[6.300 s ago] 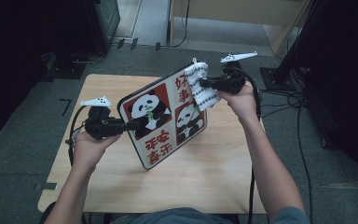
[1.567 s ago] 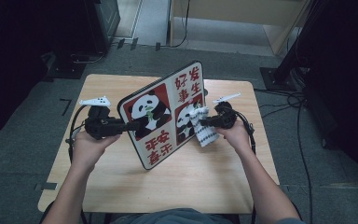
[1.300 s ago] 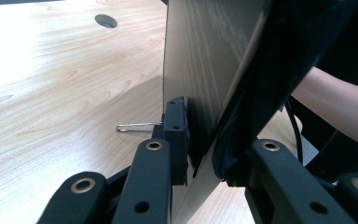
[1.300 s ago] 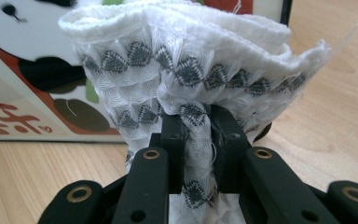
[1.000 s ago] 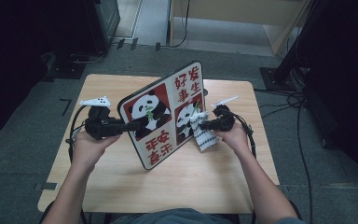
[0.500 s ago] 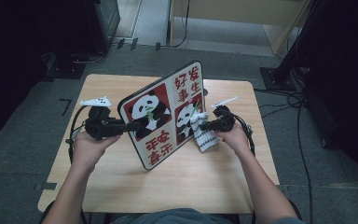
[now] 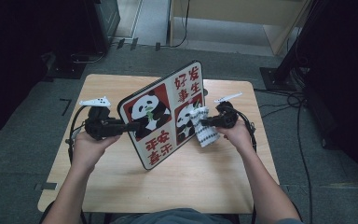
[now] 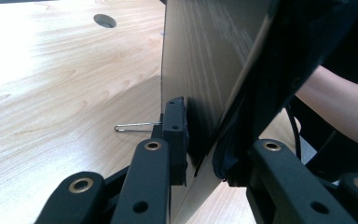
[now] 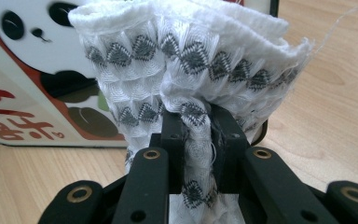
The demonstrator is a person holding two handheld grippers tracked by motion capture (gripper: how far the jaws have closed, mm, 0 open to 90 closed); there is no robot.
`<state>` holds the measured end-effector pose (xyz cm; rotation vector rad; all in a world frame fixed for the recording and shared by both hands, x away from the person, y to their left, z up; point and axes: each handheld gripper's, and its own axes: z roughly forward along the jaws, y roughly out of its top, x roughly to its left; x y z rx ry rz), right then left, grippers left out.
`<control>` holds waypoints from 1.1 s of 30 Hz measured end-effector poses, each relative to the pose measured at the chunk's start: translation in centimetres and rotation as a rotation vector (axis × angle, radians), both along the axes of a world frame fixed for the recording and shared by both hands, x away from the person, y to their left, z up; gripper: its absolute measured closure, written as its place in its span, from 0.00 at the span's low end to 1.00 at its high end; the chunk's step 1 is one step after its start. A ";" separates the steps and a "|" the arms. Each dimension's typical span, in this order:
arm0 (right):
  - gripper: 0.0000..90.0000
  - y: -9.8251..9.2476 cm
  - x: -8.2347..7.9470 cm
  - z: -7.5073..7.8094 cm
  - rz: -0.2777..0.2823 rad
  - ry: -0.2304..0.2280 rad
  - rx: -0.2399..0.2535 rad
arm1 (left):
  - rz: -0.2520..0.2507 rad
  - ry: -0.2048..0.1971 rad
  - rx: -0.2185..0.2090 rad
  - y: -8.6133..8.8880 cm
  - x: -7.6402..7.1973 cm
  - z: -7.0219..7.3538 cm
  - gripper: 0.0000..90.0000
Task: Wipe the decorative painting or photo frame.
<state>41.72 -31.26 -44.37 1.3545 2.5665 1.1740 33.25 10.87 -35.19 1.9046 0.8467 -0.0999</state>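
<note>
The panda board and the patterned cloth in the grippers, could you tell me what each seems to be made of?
The panda board looks like a thin rigid panel, perhaps metal or plastic, with a glossy printed front and dark rim; the exact material is unclear. The cloth appears to be woven white fabric, likely cotton, matte, with textured grey diamond bands and frayed threads.

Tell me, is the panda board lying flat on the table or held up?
Held up, tilted. The left gripper clamps the panda board at its edge, lower corner near the table; contact unclear.

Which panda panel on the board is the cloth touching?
The right-hand panda panel, beside the right gripper; the white patterned cloth covers its edge. The larger panda, eating greens, is uncovered.
</note>
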 end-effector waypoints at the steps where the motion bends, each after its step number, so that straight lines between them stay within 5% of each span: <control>1: 0.87 0.0 0.0 0.3 0.000 -0.007 0.008 | 0.000 0.001 -0.001 0.0 0.0 0.0 0.84; 19: 0.87 1.2 -0.7 7.9 0.035 -0.157 0.037 | -0.001 0.005 0.000 0.0 0.0 0.0 0.84; 33: 0.87 4.0 -0.1 17.0 0.103 -0.277 0.045 | -0.001 0.005 -0.006 0.0 0.0 -0.1 0.84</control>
